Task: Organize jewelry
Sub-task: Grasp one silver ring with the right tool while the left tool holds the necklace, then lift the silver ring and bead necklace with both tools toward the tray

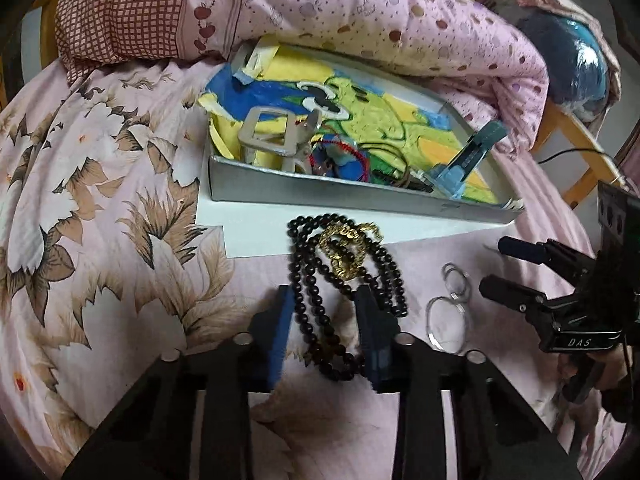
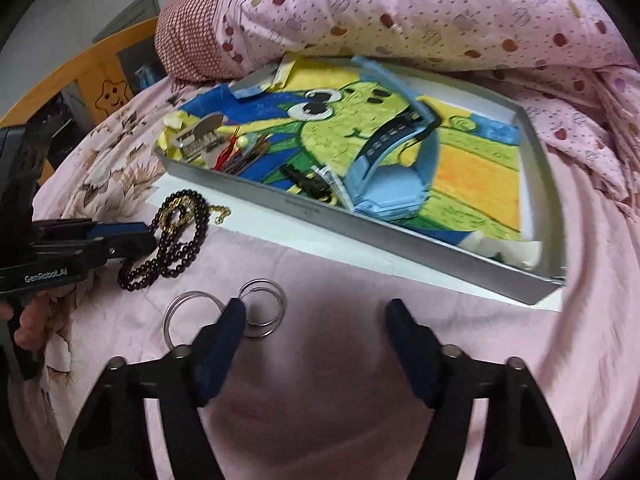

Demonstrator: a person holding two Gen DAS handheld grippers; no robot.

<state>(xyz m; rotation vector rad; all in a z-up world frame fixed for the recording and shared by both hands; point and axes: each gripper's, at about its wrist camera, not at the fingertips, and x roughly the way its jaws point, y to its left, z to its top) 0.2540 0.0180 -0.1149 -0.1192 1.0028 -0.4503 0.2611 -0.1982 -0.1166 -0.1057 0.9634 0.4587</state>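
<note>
A black bead necklace (image 1: 316,304) (image 2: 180,248) lies looped on the pink sheet, with a gold chain (image 1: 352,252) (image 2: 172,216) coiled on its far end. My left gripper (image 1: 324,306) (image 2: 140,240) is down over the near strands, its pads touching beads on both sides. Two thin silver bangles (image 1: 454,280) (image 2: 262,308) lie to the right of the beads. My right gripper (image 2: 316,314) (image 1: 496,264) stands open beside them; its left fingertip (image 2: 232,316) overlaps where the bangles meet, and only sheet lies between the jaws.
Behind the jewelry stands a grey tray (image 1: 320,196) (image 2: 320,212) on white paper, lined with a frog picture. It holds a blue watch (image 1: 468,160) (image 2: 384,184), a silver watch (image 1: 272,140) (image 2: 200,136) and cords. A pink quilt (image 1: 360,12) is heaped behind.
</note>
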